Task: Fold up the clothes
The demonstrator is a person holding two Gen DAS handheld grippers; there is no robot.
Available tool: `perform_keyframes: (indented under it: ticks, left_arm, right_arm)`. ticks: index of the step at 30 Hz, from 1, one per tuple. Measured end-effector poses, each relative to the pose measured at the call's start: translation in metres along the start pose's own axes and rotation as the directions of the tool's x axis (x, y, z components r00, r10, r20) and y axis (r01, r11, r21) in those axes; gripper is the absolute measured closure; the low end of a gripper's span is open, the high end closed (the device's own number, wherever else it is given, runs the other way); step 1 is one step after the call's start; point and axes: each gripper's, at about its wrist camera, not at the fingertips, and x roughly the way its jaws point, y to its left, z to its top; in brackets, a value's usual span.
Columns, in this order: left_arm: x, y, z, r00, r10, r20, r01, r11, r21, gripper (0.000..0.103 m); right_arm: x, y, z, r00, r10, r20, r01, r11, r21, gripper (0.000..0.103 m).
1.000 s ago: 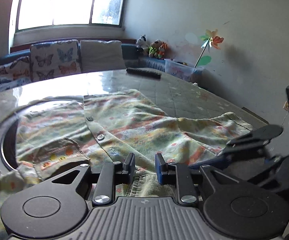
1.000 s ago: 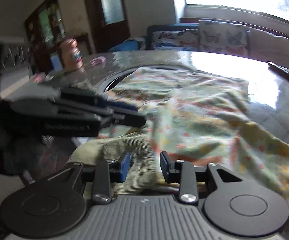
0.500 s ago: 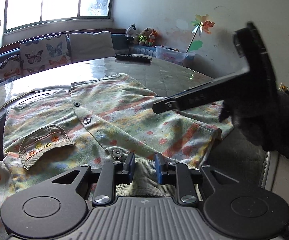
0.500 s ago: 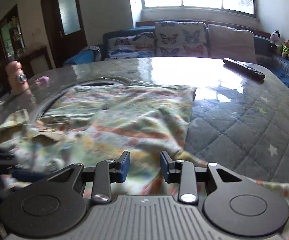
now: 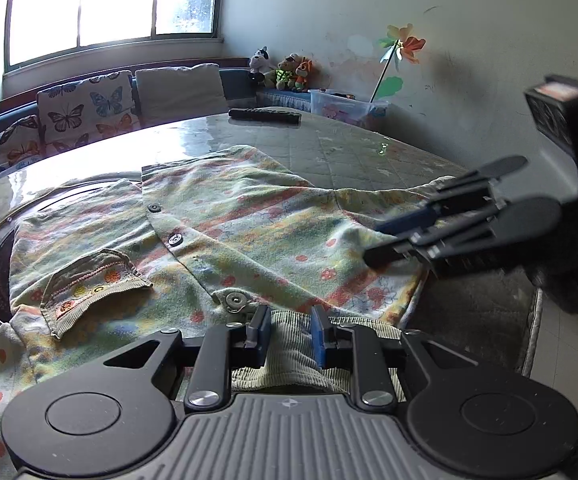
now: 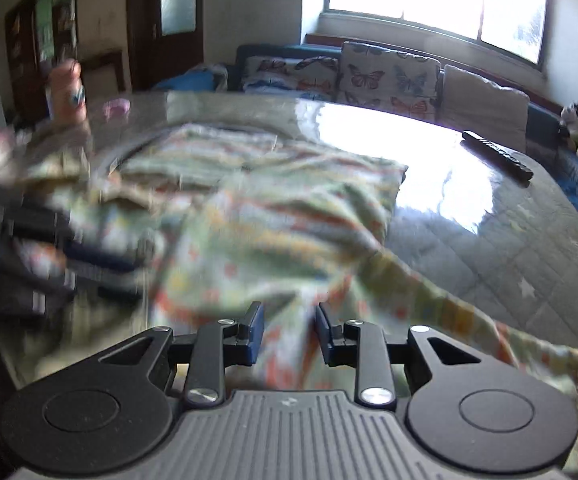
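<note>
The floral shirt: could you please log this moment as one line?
shirt: spread on table, buttoned | left gripper: open, fingers astride ribbed collar | right gripper: open, over sleeve side | fold: not started

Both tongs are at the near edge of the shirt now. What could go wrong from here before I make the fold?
1. The left tongs sit around the ribbed collar with a gap showing; the cloth may slip out on lifting.
2. The right tongs view is motion-blurred, so whether they grip the shirt is unclear; a one-sided lift would skew the fold.
3. The remote control lies on the table beyond the shirt; a long swing might hit it.
</note>
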Motion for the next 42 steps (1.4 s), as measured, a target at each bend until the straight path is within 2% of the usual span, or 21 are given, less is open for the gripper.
perform_keyframes:
  ticks: [2,5,9,10,12,15,18,21,27,30,32,33,39,42]
  left_arm:
    - [0.000,0.000,0.000,1.000,0.001,0.000,-0.001,1.000,0.002,0.078]
    - [0.000,0.000,0.000,1.000,0.002,-0.001,-0.002,1.000,0.001,0.078]
    - [0.000,-0.001,-0.001,1.000,0.004,-0.001,-0.004,1.000,0.004,0.078]
    - [0.000,-0.001,-0.001,1.000,0.003,-0.001,-0.003,1.000,0.004,0.078]
    - [0.000,-0.001,-0.001,1.000,0.003,-0.001,-0.003,1.000,0.006,0.077]
    - [0.000,-0.002,-0.001,1.000,0.001,-0.001,-0.001,1.000,0.006,0.074]
    - [0.000,-0.004,-0.001,1.000,-0.004,-0.001,0.004,1.000,0.011,0.067]
    - [0.001,-0.008,-0.001,1.000,-0.002,-0.002,0.002,1.000,0.025,0.062]
    - [0.001,-0.009,0.000,1.000,0.001,-0.008,0.000,0.999,0.033,0.062]
    - [0.002,-0.009,0.000,1.000,0.002,-0.010,-0.001,0.999,0.042,0.062]
    - [0.002,-0.008,0.000,1.000,0.003,-0.012,-0.002,0.999,0.046,0.062]
    - [0.002,-0.009,0.000,1.000,0.004,-0.012,-0.003,0.999,0.047,0.061]
    - [0.002,-0.009,-0.001,1.000,0.007,-0.011,-0.006,0.999,0.054,0.061]
    - [0.002,-0.009,-0.001,1.000,0.007,-0.014,-0.006,0.999,0.054,0.061]
  right_arm:
    - [-0.009,-0.001,-0.006,1.000,-0.019,0.006,0.018,1.000,0.004,0.068]
    - [-0.027,-0.015,-0.012,0.999,0.003,0.038,-0.007,0.995,0.102,0.062]
    - [-0.047,-0.049,-0.022,0.995,-0.070,0.078,0.048,0.964,0.261,0.060]
    - [-0.050,-0.060,-0.026,0.991,-0.113,0.071,0.087,0.951,0.295,0.060]
    - [-0.052,-0.081,-0.035,0.977,-0.211,0.043,0.183,0.920,0.347,0.060]
    - [-0.053,-0.112,-0.050,0.935,-0.355,-0.018,0.334,0.860,0.387,0.060]
    - [-0.053,-0.139,-0.062,0.902,-0.428,-0.056,0.411,0.811,0.416,0.060]
    - [-0.051,-0.156,-0.069,0.881,-0.466,-0.084,0.452,0.774,0.443,0.059]
    - [-0.047,-0.172,-0.077,0.902,-0.422,-0.091,0.406,0.756,0.513,0.062]
    - [-0.045,-0.172,-0.072,0.908,-0.412,-0.080,0.394,0.770,0.502,0.088]
    - [-0.043,-0.172,-0.067,0.903,-0.424,-0.074,0.405,0.780,0.477,0.094]
    - [-0.042,-0.172,-0.064,0.895,-0.441,-0.071,0.423,0.785,0.454,0.095]
    - [-0.030,-0.185,-0.060,0.882,-0.463,-0.083,0.449,0.778,0.439,0.094]
    - [-0.029,-0.186,-0.063,0.861,-0.500,-0.089,0.484,0.754,0.445,0.084]
